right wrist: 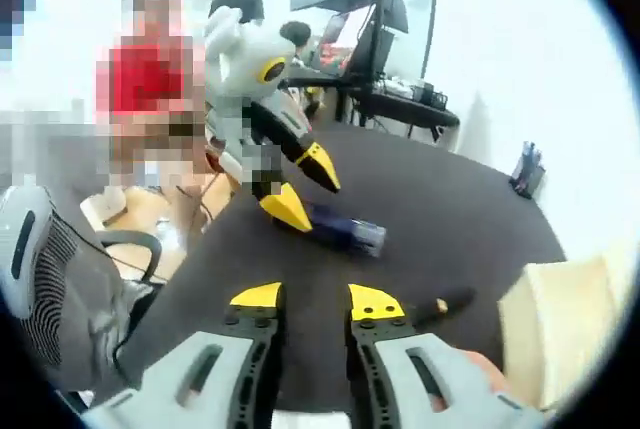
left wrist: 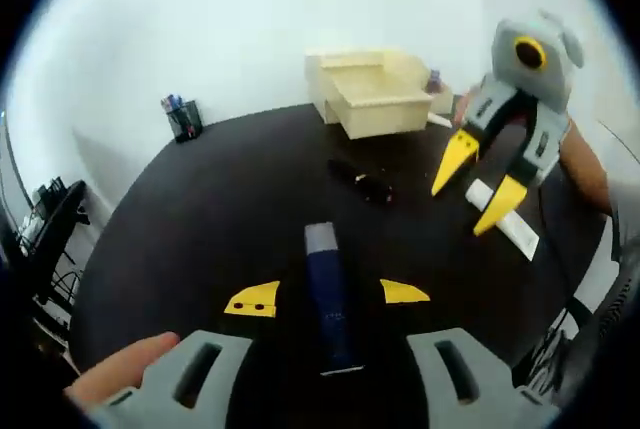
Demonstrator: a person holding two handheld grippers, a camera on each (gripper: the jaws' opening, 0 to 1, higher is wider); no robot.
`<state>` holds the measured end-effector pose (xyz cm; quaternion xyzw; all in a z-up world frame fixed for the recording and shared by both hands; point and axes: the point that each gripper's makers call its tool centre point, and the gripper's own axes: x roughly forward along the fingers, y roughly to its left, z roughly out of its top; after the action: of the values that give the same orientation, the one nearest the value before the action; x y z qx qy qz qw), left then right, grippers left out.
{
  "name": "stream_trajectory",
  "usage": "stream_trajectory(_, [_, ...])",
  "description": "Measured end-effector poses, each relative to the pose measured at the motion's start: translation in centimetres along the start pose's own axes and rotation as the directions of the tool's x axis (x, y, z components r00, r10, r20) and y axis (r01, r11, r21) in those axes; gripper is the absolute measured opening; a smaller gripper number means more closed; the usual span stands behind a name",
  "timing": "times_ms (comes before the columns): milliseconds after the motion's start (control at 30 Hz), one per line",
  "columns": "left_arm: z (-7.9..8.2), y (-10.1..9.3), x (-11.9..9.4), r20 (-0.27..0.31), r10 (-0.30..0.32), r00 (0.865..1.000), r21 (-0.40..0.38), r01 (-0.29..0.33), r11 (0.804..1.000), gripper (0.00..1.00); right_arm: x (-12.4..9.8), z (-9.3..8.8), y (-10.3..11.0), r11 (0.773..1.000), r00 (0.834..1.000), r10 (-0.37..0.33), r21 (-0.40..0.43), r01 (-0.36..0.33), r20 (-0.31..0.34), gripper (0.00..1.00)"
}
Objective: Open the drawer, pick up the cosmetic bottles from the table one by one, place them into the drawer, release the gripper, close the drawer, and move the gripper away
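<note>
Now left gripper [left wrist: 328,296] jaws straddle the navy silver-capped bottle [left wrist: 330,299]; right gripper [right wrist: 315,302] narrow.

- A pen holder [left wrist: 182,117] stands near the desk's [left wrist: 230,209] far edge.
- Monitors [right wrist: 370,9] sit on another desk [right wrist: 400,104].
- An office chair [right wrist: 50,279] beside the desk's edge.

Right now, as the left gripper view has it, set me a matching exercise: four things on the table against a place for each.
Things:
1 blue bottle
2 wooden drawer box
3 pen cup
4 white tube

Places:
a black, at the table rim
b between the left tool tips
c lying by the right tool
d pale, at the far side of the table

Pairs: 1-b, 2-d, 3-a, 4-c
</note>
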<state>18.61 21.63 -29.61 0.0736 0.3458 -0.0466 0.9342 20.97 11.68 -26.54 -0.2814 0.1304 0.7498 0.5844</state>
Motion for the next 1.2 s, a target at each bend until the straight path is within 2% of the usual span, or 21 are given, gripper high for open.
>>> stream_trajectory(100, [0.3, 0.0, 0.1, -0.051, -0.002, 0.999, 0.019, 0.003, 1.000, 0.28, -1.2, -0.3, -0.3, 1.000, 1.000, -0.008, -0.007, 0.008, -0.007, 0.20])
stream_trajectory(200, [-0.1, -0.2, 0.3, -0.165, -0.032, 0.986, 0.022, 0.036, 0.999, 0.28, -2.0, -0.3, -0.9, 0.999, 0.999, -0.029, -0.023, 0.029, -0.020, 0.20])
stream_trajectory(233, [-0.5, -0.5, 0.3, -0.220, -0.044, 0.975, 0.029, 0.051, 0.998, 0.28, -2.4, -0.2, -1.0, 0.999, 0.999, -0.032, -0.026, 0.032, -0.019, 0.20])
stream_trajectory(300, [-0.5, -0.9, 0.5, -0.258, -0.066, 0.964, 0.013, 0.071, 0.997, 0.26, -3.1, 0.2, -1.1, 0.999, 0.999, -0.032, -0.028, 0.032, -0.014, 0.20])
stream_trajectory(367, [-0.1, -0.8, 0.7, -0.267, -0.055, 0.962, 0.006, 0.059, 0.998, 0.26, -3.8, 0.3, -1.0, 0.999, 0.999, -0.031, -0.042, 0.030, -0.020, 0.20])
stream_trajectory(433, [0.2, -0.7, 0.7, -0.303, -0.059, 0.951, -0.008, 0.059, 0.998, 0.26, -4.4, 0.2, -1.2, 0.998, 0.999, -0.038, -0.061, 0.036, -0.036, 0.20])
stream_trajectory(500, [0.0, -1.2, 0.6, -0.353, -0.098, 0.930, -0.039, 0.090, 0.995, 0.26, -5.1, 0.0, -1.2, 0.996, 0.998, -0.040, -0.078, 0.036, -0.050, 0.20])
stream_trajectory(567, [0.0, -1.3, 0.7, -0.393, -0.090, 0.915, -0.034, 0.083, 0.996, 0.26, -5.8, -0.5, -0.8, 0.992, 0.997, -0.034, -0.121, 0.025, -0.076, 0.21])
stream_trajectory(633, [0.1, -1.1, 0.8, -0.431, -0.074, 0.899, -0.032, 0.066, 0.997, 0.25, -6.5, -1.2, 0.6, 0.985, 0.994, 0.019, -0.166, -0.037, -0.105, 0.24])
stream_trajectory(667, [-0.1, -1.3, 0.6, -0.466, -0.084, 0.881, -0.036, 0.076, 0.996, 0.25, -6.8, -1.4, 1.2, 0.984, 0.992, 0.035, -0.171, -0.056, -0.120, 0.26])
stream_trajectory(733, [0.0, -1.5, 0.7, -0.495, -0.099, 0.863, -0.055, 0.082, 0.995, 0.25, -7.4, -1.8, 1.8, 0.973, 0.989, 0.038, -0.222, -0.070, -0.145, 0.27])
stream_trajectory(800, [0.1, -1.2, 0.8, -0.538, -0.062, 0.841, -0.028, 0.056, 0.998, 0.25, -8.1, -2.1, 2.0, 0.971, 0.985, 0.031, -0.230, -0.071, -0.172, 0.29])
stream_trajectory(867, [-0.2, -1.2, 0.6, -0.590, -0.043, 0.807, -0.008, 0.048, 0.999, 0.25, -8.5, -2.4, 1.9, 0.967, 0.981, 0.018, -0.246, -0.066, -0.192, 0.29])
stream_trajectory(900, [0.0, -1.5, 0.9, -0.588, -0.046, 0.808, -0.004, 0.054, 0.999, 0.25, -8.9, -2.7, 1.9, 0.966, 0.978, 0.014, -0.251, -0.068, -0.209, 0.29])
stream_trajectory(933, [-0.2, -1.6, 0.8, -0.608, -0.048, 0.793, -0.016, 0.048, 0.999, 0.25, -9.2, -2.9, 1.8, 0.963, 0.975, 0.006, -0.260, -0.066, -0.221, 0.29])
stream_trajectory(1000, [-0.3, -1.6, 1.2, -0.616, -0.053, 0.786, -0.021, 0.051, 0.998, 0.25, -9.8, -3.5, 1.5, 0.958, 0.968, -0.013, -0.279, -0.059, -0.249, 0.29])
stream_trajectory(1033, [-0.5, -1.9, 1.3, -0.626, -0.069, 0.777, -0.048, 0.050, 0.998, 0.25, -9.9, -3.5, 1.3, 0.956, 0.970, -0.020, -0.287, -0.052, -0.243, 0.29])
stream_trajectory(1067, [-0.5, -1.9, 1.4, -0.627, -0.071, 0.776, -0.045, 0.054, 0.998, 0.25, -10.0, -3.5, 1.1, 0.957, 0.970, -0.023, -0.286, -0.048, -0.242, 0.29])
stream_trajectory(1100, [-0.8, -1.8, 1.5, -0.639, -0.068, 0.766, -0.042, 0.053, 0.998, 0.25, -10.2, -3.3, 0.7, 0.959, 0.972, -0.030, -0.280, -0.037, -0.234, 0.29])
stream_trajectory(1167, [-1.1, -1.7, 1.6, -0.646, -0.054, 0.761, -0.031, 0.045, 0.999, 0.25, -10.4, -3.1, 0.4, 0.961, 0.975, -0.033, -0.276, -0.030, -0.222, 0.28])
stream_trajectory(1200, [-1.2, -1.5, 1.6, -0.655, -0.060, 0.753, -0.036, 0.048, 0.998, 0.25, -10.4, -3.2, 0.5, 0.961, 0.975, -0.030, -0.273, -0.031, -0.219, 0.28])
